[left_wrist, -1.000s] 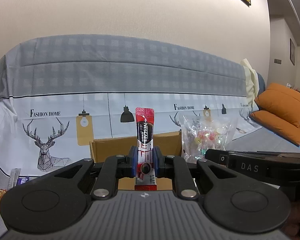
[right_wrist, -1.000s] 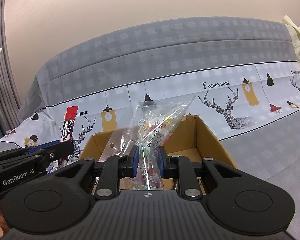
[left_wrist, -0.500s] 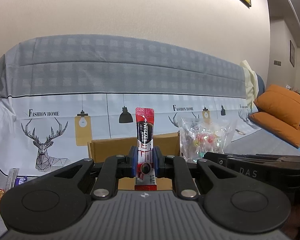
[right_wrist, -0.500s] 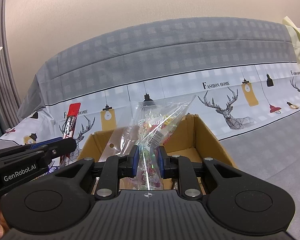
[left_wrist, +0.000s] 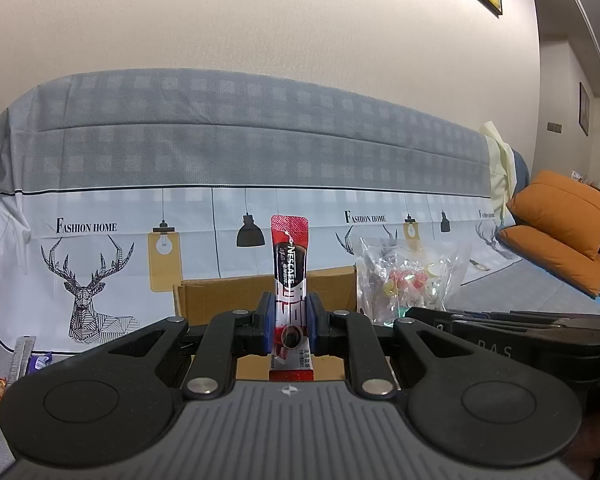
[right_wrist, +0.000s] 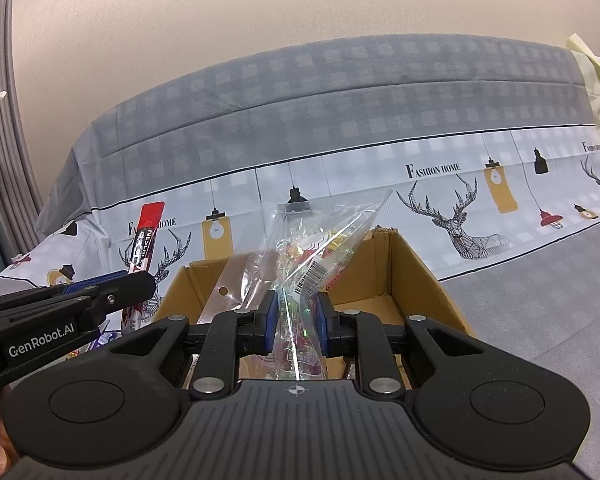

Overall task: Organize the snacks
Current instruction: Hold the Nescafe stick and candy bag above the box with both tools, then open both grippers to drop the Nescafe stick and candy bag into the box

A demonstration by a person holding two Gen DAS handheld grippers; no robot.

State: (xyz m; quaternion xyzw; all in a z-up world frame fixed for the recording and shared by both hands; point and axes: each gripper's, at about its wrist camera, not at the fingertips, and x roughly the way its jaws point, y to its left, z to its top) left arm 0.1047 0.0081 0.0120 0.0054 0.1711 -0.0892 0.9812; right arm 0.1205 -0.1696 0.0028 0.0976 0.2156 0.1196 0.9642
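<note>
Two grippers each hold a snack above an open box. From the left wrist, the left gripper (left_wrist: 291, 322) is clamped on a red coffee stick (left_wrist: 290, 264) that stands upright between its blue pads, its top well above them, its foot below. Behind it stands the box (left_wrist: 220, 296). To the right, the candy bag (left_wrist: 410, 276) hangs over the right gripper's black body.

From the right wrist, the right gripper (right_wrist: 296, 322) pinches the clear candy bag (right_wrist: 320, 248), which rises from the pads, over the box (right_wrist: 404, 272). At left, the left gripper (right_wrist: 112, 284) holds the stick (right_wrist: 144, 240) tilted, beside the box's left wall
</note>
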